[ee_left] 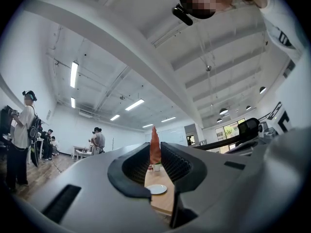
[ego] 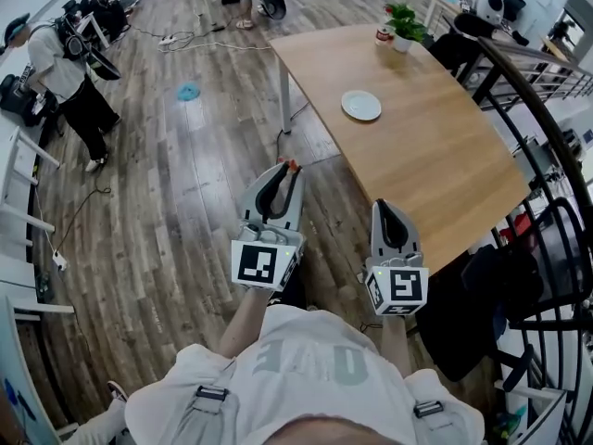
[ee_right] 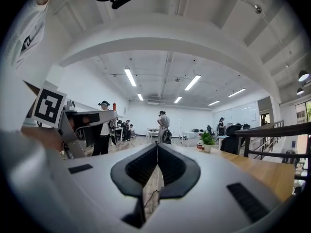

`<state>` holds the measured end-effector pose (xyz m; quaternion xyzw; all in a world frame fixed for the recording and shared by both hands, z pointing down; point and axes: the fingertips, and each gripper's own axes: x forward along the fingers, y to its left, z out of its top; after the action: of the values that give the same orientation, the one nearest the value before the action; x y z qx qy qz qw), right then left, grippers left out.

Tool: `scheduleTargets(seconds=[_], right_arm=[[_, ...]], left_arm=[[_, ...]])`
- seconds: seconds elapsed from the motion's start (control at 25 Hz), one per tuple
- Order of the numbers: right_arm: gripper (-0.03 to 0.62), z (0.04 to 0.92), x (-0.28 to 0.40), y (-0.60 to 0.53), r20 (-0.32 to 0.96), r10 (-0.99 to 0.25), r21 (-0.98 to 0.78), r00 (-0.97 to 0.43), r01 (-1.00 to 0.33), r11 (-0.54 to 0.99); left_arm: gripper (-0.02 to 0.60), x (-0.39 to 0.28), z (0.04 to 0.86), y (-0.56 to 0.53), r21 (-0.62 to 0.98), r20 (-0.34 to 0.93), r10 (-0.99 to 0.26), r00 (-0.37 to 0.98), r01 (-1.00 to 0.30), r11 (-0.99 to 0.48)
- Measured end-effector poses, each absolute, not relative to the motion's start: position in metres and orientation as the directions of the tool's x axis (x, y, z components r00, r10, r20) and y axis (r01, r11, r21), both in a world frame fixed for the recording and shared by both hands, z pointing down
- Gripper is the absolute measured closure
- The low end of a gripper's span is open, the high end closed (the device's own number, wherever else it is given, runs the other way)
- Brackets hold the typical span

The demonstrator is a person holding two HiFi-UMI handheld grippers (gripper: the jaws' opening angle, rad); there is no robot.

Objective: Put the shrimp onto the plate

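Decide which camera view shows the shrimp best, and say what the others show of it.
The left gripper view: the orange shrimp stands upright, pinched in the left claw, close up. The head view shows only a small orange tip at that claw's end; the right gripper view, a tiny orange speck.

Wooden table (ego: pixel 445 156), potted plant (ego: pixel 404 22) (far corner)

left tool (ego: pixel 287 169), right tool (ego: pixel 383 205): grey, black-lined; shirt (ego: pixel 306 360): white, grey lettering

Held shrimp (ee_left: pixel 154 139), plate (ego: pixel 361 106) ahead
The orange shrimp stands upright between the left claw's (ee_left: pixel 154 148) tips; the round white plate lies well beyond.
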<state>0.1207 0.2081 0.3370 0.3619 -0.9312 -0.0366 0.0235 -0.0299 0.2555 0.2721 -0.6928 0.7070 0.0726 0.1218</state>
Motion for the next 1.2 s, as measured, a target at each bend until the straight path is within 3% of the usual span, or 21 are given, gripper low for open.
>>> scheduleTargets(seconds=[0.8,1.2], right_arm=[[0.574,0.280,-0.057,0.018,-0.055,-0.627,0.095,-0.777,-0.629,0.772],[0.574,0.299,-0.097,-0.032,0.032,-0.664,0.090,-0.747,-0.659,0.747]], left_arm=[[0.508,-0.198,0.248,0.070,-0.063,-0.274,-0.961,-0.031,-0.997,0.050],[0.508,-0.242,0.267,0.007,-0.028,-0.224,-0.975,-0.005,-1.000,0.012]])
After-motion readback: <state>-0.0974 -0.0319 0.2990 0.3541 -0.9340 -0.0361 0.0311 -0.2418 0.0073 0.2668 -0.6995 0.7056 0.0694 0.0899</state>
